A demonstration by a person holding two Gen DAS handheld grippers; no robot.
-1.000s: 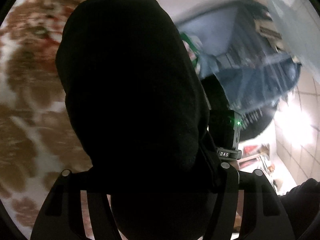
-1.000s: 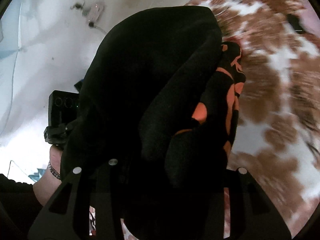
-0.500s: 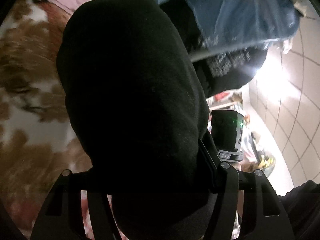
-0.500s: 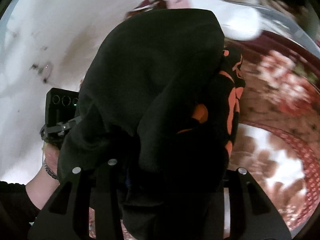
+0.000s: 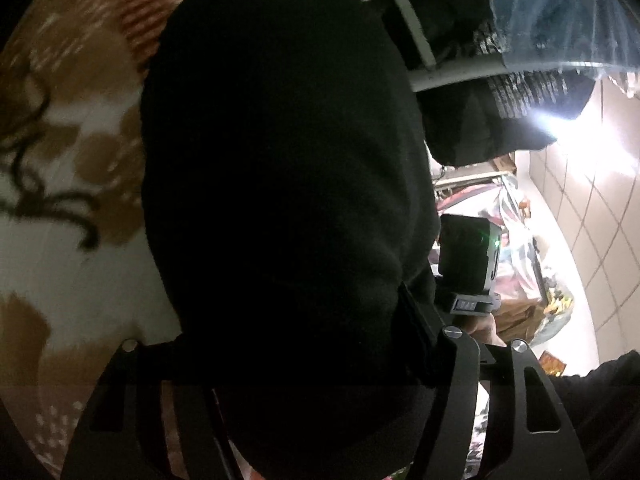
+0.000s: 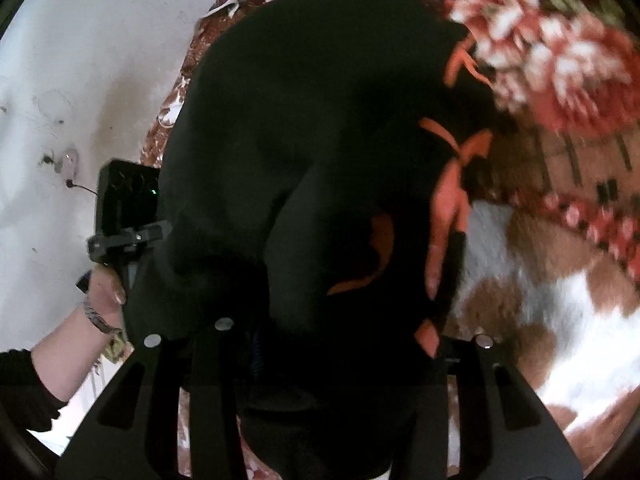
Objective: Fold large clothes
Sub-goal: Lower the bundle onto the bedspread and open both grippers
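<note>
Here, line by line:

Garment (image 5: pixel 280 184): a black cloth bunched up between the fingers of both grippers, filling the middle of each view from 6 to 12 o'clock; in the right wrist view it (image 6: pixel 304 152) shows orange markings along its edge at about 3 o'clock.

Left gripper (image 5: pixel 296 420): the garment sits between its fingers and covers the tips; the jaws are opening, and I cannot tell whether the pads still press on the cloth.

Right gripper (image 6: pixel 320 412): likewise buried in the garment, fingertips hidden; its jaws are opening too, and whether the pads still pinch is not visible.

Left gripper seen from the right: its black body (image 6: pixel 128 204) stands at 9 o'clock, just beside the garment, carried by a hand (image 6: pixel 102 288) with a bracelet and a dark sleeve.

Right gripper seen from the left: its body with a green light (image 5: pixel 468 256) stands at 3 o'clock, touching the garment's edge, with a bit of a hand (image 5: pixel 486 326) under it.

Blanket (image 5: pixel 80 184): brown and white, patterned, blurred, from 7 to 11 o'clock in the left view; in the right view it (image 6: pixel 560 260) runs from 1 to 5 o'clock with red flowers at the top.

Wall (image 6: pixel 80 80): white and scuffed, at 9 to 11 o'clock in the right view.

Rail (image 5: pixel 452 74): a pale bar at 1 o'clock in the left view, with dark clothes and clear plastic (image 5: pixel 560 12) by it.

Tiles (image 5: pixel 592 216): pale, with bright glare, at 3 o'clock.
</note>
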